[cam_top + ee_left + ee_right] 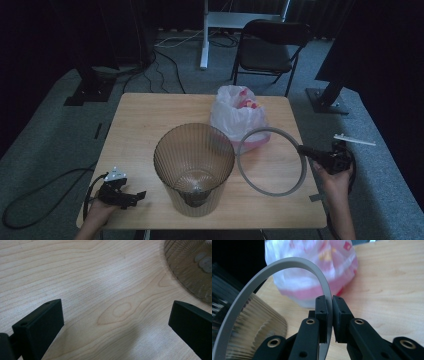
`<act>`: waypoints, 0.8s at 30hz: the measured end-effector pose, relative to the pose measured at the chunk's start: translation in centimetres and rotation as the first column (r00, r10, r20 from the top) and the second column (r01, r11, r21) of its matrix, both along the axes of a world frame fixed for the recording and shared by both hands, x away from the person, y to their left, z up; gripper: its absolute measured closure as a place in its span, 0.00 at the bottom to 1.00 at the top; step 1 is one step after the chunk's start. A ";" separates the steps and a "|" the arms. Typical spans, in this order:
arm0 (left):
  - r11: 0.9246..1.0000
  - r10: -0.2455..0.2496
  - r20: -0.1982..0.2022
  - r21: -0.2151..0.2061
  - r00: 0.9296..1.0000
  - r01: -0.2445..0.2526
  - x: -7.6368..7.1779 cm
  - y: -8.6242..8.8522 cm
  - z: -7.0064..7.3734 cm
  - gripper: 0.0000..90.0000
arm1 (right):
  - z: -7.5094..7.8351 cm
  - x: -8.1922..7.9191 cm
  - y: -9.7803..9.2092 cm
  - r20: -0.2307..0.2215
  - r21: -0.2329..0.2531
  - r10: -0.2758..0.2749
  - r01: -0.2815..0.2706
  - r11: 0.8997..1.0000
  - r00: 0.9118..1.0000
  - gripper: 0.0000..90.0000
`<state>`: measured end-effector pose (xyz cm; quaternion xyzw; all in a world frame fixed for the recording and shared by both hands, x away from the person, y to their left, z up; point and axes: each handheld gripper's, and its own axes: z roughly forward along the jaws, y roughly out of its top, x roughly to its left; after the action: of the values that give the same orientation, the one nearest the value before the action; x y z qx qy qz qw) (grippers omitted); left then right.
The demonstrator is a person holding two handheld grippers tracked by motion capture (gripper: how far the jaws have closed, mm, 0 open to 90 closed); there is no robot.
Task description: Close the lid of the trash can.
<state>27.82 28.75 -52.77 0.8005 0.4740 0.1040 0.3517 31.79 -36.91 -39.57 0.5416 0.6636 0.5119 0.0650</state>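
On the tabletop (pixel 150 115), my right gripper (pixel 329 315) clamped the ring (pixel 272 162); left gripper (pixel 120 192) wide; bin (pixel 194 167) unlined, bag (pixel 239 120) behind it.

Bin (pixel 194 167) on table (pixel 145 115) centre; ring (pixel 272 161) right; bag (pixel 239 117) behind.

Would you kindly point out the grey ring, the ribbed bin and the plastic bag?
grey ring (pixel 250 175), high view, near-left arc.
ribbed bin (pixel 196 202), high view, front wall.
plastic bag (pixel 227 120), high view, left side.
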 end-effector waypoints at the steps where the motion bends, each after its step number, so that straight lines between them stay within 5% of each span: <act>1: 1.000 -0.001 0.000 0.000 1.000 0.001 0.0 0.0 0.0 0.00 | 0.3 0.0 0.0 0.007 0.000 0.005 -0.005 1.000 1.000 0.93; 15: 1.000 0.000 -0.003 0.004 1.000 0.000 0.1 -0.1 0.0 0.00 | 5.5 0.0 0.0 0.123 0.061 0.030 -0.038 0.997 0.992 0.93; 24: 1.000 -0.002 -0.003 0.004 1.000 0.002 0.1 -0.1 0.0 0.00 | 7.9 0.3 0.9 0.164 0.047 0.048 -0.057 0.997 0.985 0.93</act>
<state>27.91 28.69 -52.80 0.8017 0.4737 0.1033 0.3495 32.08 -36.02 -31.71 0.4818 0.6567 0.5729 0.0913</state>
